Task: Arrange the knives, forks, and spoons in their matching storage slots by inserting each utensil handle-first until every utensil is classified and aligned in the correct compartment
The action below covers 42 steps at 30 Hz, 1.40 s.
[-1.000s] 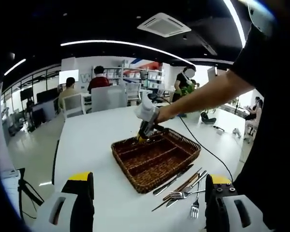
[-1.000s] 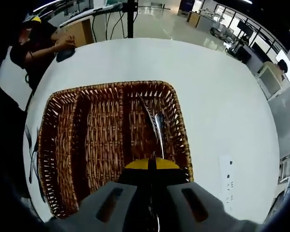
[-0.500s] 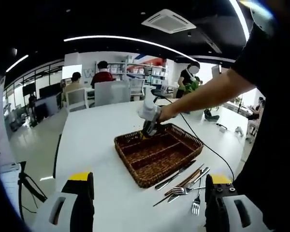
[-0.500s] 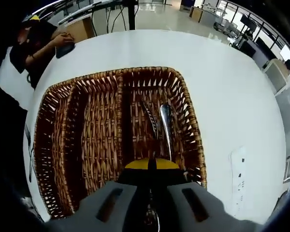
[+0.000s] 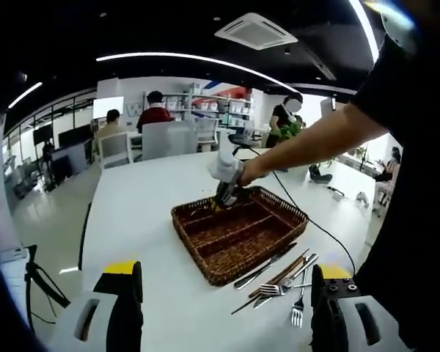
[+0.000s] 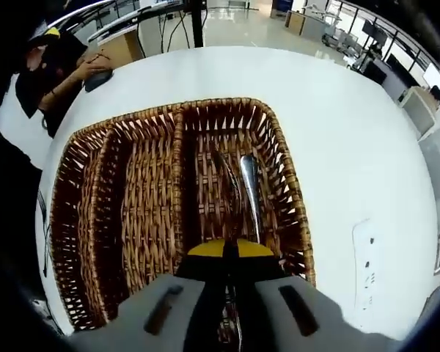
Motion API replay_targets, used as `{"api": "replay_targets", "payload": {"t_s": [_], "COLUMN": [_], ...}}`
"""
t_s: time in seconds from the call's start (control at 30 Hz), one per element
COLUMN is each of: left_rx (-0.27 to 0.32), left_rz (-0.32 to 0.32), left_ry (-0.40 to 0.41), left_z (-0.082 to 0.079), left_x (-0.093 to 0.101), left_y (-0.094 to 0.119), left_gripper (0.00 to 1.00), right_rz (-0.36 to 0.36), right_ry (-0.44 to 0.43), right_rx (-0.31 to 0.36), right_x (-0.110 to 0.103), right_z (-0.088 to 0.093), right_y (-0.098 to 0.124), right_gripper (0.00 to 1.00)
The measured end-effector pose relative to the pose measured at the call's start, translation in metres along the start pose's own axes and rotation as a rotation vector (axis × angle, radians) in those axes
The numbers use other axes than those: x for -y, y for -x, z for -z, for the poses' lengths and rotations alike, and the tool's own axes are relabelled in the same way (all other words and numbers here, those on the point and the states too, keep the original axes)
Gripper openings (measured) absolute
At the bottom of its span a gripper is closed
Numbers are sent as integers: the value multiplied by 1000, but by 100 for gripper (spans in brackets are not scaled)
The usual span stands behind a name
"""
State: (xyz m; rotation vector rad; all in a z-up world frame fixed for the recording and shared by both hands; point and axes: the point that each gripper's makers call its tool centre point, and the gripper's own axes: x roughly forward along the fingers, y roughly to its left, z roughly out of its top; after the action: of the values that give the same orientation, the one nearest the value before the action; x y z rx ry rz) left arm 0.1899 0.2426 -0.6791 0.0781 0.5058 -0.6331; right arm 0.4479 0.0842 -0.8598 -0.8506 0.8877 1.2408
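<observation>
Left gripper view: the left gripper (image 5: 224,312) hangs wide apart over the white table (image 5: 139,213), loose utensils (image 5: 279,282) beside the wicker tray (image 5: 238,233). Right gripper view: the right gripper (image 6: 229,253), jaws closed on a utensil handle (image 6: 249,192), reaches into the tray's right-hand compartment.

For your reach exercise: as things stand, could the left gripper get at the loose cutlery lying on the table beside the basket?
Probably yes. The left gripper is open, and the loose cutlery lies on bare table between its jaws with nothing over it; the basket sits beyond.
</observation>
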Motion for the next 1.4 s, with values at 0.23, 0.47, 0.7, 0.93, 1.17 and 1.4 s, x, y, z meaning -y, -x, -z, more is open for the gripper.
{"api": "replay_targets", "payload": {"t_s": [0.23,0.47,0.7,0.93,1.17,1.4], "left_rx": [8,31,48,94,117,135], "left_rz": [4,11,26,35,53,77], "left_ry": [-8,-24,-50,-77,-99,-125], "left_z": [-3,-12,-22,-38,-46,-52], "left_x": [1,1,4,7,11,17], "left_y": [-1,-5,-11,-12,-13,-11], "left_gripper": [100,100,100,100,100,100], "right_rz": [72,94,200,323,402,492], "right_ry": [-27,-76,-100,-185,-254,-306], "right_rx": [60,163,287,361,397,432], "right_x": [14,14,21,15,-10,-40], "right_z": [-7,-22,-31,-16,9,25], "right_y": [24,51,85,134,178,218], "right_gripper": [21,34,77,99,99,99]}}
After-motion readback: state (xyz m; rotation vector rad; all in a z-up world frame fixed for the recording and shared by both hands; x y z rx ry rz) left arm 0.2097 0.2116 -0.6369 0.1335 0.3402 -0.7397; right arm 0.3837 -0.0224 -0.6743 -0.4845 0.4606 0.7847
